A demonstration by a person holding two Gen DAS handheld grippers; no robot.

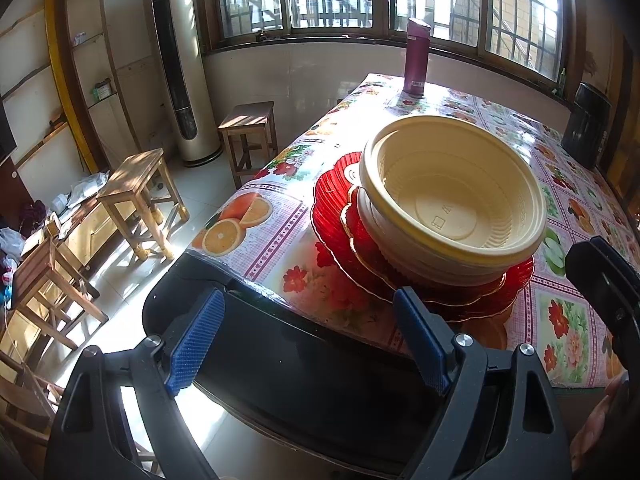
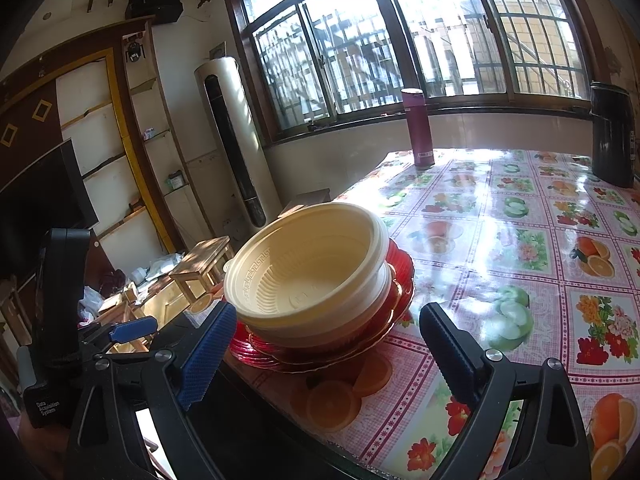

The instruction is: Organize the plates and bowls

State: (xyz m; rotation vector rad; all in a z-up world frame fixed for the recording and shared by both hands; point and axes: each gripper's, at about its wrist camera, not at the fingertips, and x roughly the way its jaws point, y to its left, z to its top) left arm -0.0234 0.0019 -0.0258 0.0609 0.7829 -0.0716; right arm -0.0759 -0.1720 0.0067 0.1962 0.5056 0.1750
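Stacked cream plastic bowls (image 1: 452, 200) sit on a stack of red glass plates (image 1: 340, 208) near the table's front left corner. They also show in the right wrist view, bowls (image 2: 308, 268) on plates (image 2: 400, 284). My left gripper (image 1: 308, 340) is open and empty, just in front of the table edge, short of the plates. My right gripper (image 2: 328, 352) is open and empty, in front of the stack, its jaws standing either side of the plates' near rim without touching. The right gripper body (image 1: 600, 280) shows at the left view's right edge.
The table (image 2: 520, 280) has a glossy fruit-print cloth. A purple flask (image 1: 416, 56) stands at the far edge and a dark container (image 1: 586, 124) at the far right. Wooden stools (image 1: 136, 196) stand on the floor to the left. A tall air conditioner (image 1: 180, 68) stands by the window.
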